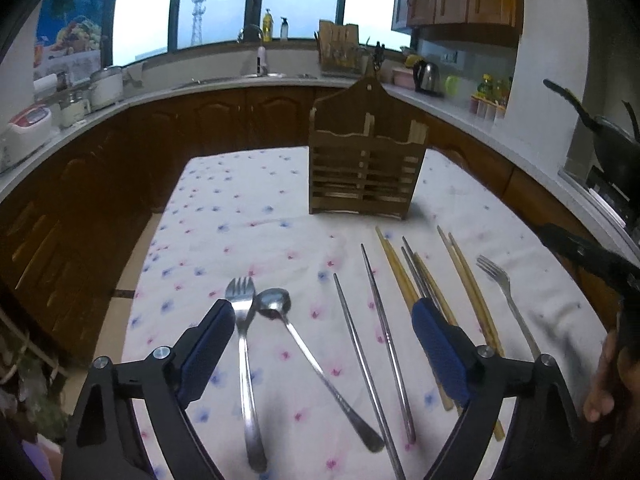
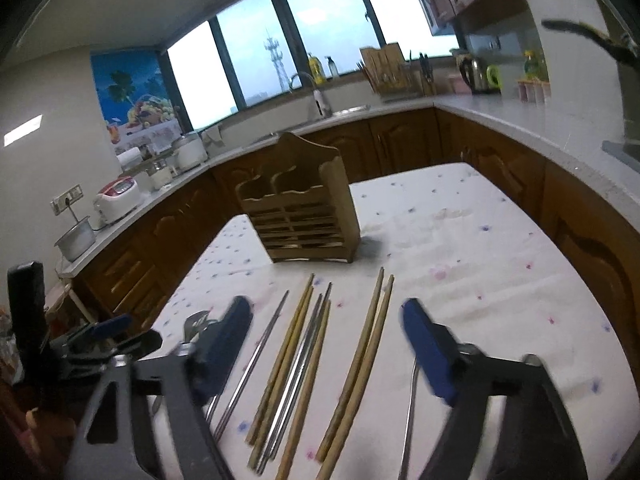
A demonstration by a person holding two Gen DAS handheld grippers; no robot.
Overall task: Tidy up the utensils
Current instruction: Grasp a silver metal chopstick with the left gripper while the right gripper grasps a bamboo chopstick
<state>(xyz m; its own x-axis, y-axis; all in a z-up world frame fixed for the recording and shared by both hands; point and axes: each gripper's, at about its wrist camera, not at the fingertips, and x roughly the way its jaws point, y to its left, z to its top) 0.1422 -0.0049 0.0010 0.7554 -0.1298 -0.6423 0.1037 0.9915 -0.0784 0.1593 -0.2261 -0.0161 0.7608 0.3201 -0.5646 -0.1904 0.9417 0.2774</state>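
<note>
Reaching step: left gripper [image 1: 322, 324] and right gripper [image 2: 326, 326] hover, jaws open and empty, over utensils on the table [image 1: 224, 216]. Next, likely close on one piece and carry it to the far holder [image 1: 366, 172].

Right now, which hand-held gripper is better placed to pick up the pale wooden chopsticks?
Right hand-held gripper: the pale wooden chopsticks lie between its open fingers; the left hand-held gripper frames spoon and fork.

Daylight from the windows [image 1: 224, 4] blows out to white, leaving the cabinets [image 1: 80, 200] dim. Fisheye bending curves the countertop [image 2: 520, 120] — edges vignette black. The right wrist view is softly motion-blurred, especially the blue gripper pads [image 2: 428, 348].
</note>
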